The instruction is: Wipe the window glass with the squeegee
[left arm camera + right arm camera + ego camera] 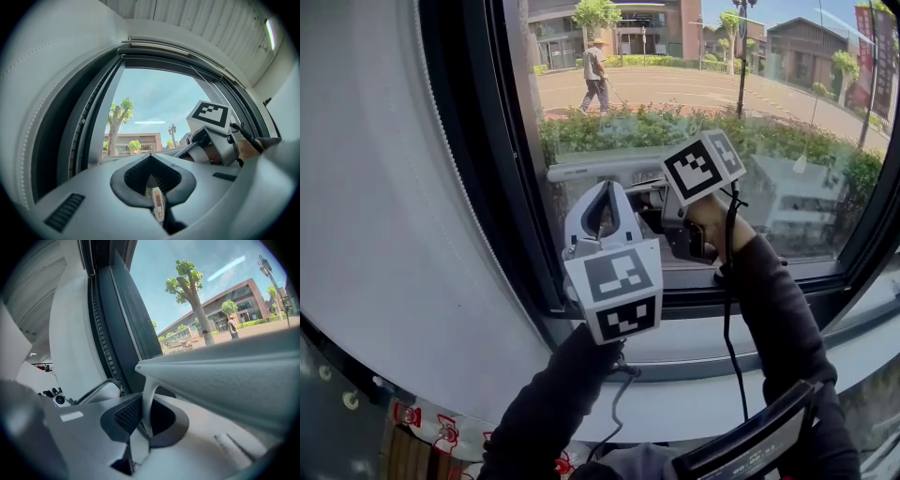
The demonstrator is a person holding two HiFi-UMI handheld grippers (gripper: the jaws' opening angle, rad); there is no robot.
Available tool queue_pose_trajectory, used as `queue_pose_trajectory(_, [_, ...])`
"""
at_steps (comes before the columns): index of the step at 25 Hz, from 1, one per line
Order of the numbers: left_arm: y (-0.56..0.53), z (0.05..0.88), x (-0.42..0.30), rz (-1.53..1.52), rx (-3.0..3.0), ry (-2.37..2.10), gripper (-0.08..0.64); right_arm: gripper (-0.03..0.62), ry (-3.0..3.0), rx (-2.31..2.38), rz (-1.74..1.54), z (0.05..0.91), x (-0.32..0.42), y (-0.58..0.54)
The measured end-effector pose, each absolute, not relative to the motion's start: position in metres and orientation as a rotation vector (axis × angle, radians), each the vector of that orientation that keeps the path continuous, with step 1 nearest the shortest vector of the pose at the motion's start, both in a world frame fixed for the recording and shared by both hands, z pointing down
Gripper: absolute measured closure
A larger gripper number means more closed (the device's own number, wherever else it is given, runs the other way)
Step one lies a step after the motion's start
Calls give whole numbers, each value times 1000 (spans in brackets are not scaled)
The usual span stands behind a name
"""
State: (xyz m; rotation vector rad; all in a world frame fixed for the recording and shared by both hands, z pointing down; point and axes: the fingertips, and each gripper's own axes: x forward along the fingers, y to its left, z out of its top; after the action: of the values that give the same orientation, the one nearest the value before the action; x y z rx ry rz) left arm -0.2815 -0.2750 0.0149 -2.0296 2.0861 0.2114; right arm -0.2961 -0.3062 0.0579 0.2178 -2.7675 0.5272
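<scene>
In the head view a grey squeegee lies level against the lower part of the window glass. My right gripper is shut on its handle from the right; its jaws are mostly hidden behind the marker cube. The right gripper view shows that gripper with its pads clamped on the thin handle, and the squeegee's wide head stretches to the right. My left gripper stands just below the squeegee's left part and points up, its tips together and nothing between them. The left gripper also shows shut in its own view.
A dark window frame runs down the left, with a white curtain beside it. The grey sill lies below the glass. A black cable hangs from the right gripper. Outside, a person walks on a street.
</scene>
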Motion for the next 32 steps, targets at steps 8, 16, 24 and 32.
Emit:
queue_pose_trajectory(8, [-276, 27, -278, 198, -2035, 2096, 565, 568, -2778, 212, 559, 70, -293, -307])
queue_pose_trajectory(16, [-278, 41, -280, 194, -2066, 2111, 565, 568, -2779, 195, 606, 84, -295, -307])
queue_pose_trajectory(24, [-277, 54, -277, 189, -2080, 2124, 565, 568, -2775, 169, 656, 99, -293, -304])
queue_pose_trajectory(32, [-272, 61, -264, 189, -2123, 2093, 565, 568, -2760, 145, 715, 112, -292, -302])
